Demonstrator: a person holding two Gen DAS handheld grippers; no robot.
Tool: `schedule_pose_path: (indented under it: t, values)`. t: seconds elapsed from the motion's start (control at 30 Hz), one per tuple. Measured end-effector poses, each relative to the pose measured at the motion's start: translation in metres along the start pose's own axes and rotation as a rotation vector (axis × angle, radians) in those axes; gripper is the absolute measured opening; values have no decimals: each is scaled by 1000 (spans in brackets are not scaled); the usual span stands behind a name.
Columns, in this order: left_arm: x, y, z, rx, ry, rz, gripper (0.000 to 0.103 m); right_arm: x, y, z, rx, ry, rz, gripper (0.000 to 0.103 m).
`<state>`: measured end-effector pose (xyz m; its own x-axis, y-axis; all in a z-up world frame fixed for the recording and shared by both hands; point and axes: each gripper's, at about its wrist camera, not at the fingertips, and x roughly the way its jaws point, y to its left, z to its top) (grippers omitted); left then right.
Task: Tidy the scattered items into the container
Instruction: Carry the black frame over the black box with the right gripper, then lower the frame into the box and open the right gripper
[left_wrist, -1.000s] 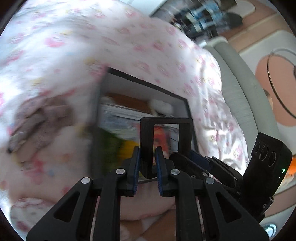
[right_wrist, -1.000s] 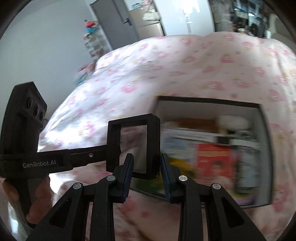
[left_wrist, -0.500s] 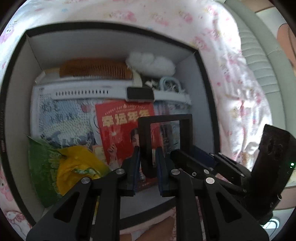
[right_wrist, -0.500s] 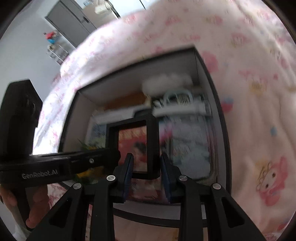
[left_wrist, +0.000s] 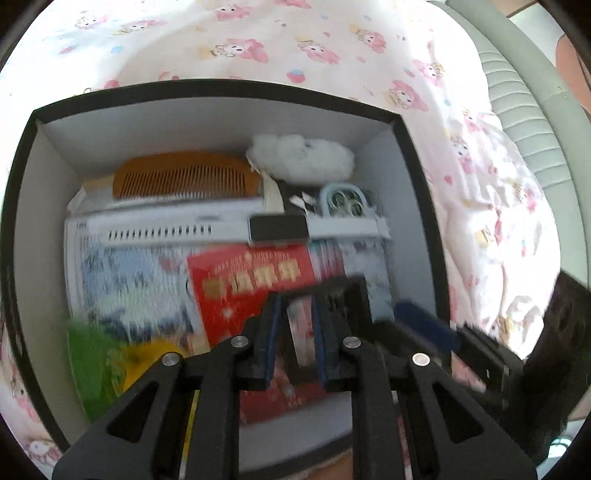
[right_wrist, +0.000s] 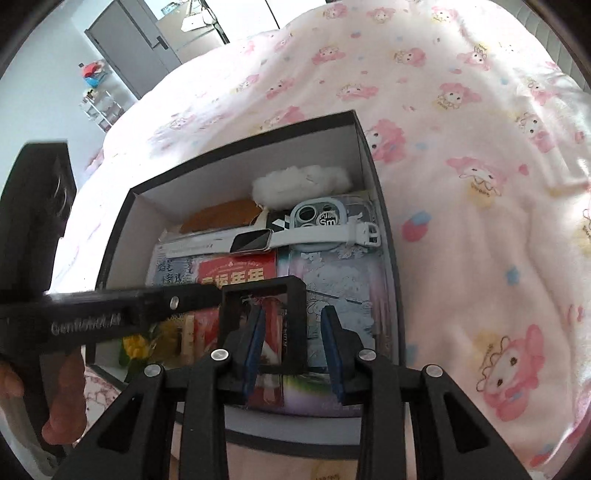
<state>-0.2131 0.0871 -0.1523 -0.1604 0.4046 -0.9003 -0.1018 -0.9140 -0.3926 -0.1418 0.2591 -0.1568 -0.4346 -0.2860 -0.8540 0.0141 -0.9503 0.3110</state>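
Over the white-walled black box (right_wrist: 364, 155) on the pink blanket (right_wrist: 480, 147), a small black square frame (right_wrist: 295, 325), clear-paned, loose between both parted grippers, left (left_wrist: 294, 345) and right (right_wrist: 291, 347); wooden comb's teeth (left_wrist: 184, 177) sharp only leftward, phone-case (right_wrist: 319, 214) lettering only rightward.

One box (left_wrist: 33, 155) (one comb (left_wrist: 184, 177), one watch (right_wrist: 255, 240))

green and yellow packet (left_wrist: 99, 362) smeared by blur, wooden comb (right_wrist: 221, 216) half hidden behind watch (right_wrist: 255, 240)

Pink cartoon-print bedspread (right_wrist: 461, 155), grey door (right_wrist: 129, 40), white wall (right_wrist: 40, 74), daylight
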Motion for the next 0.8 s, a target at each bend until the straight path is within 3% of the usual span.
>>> schedule_pose_path:
  t: [0.2, 0.37, 0.67, 0.8]
  values:
    - [22, -1, 6, -3, 42, 4, 15, 4, 6, 0, -29, 2, -25, 27]
    - [22, -7, -17, 31, 100, -17, 15, 0, 2, -1, -11, -4, -20, 27]
    - [-19, 15, -39, -13, 12, -51, 15, -1, 16, -6, -56, -4, -19, 27]
    - [-50, 12, -64, 52, -77, 11, 18, -6, 15, -5, -48, -9, -53, 27]
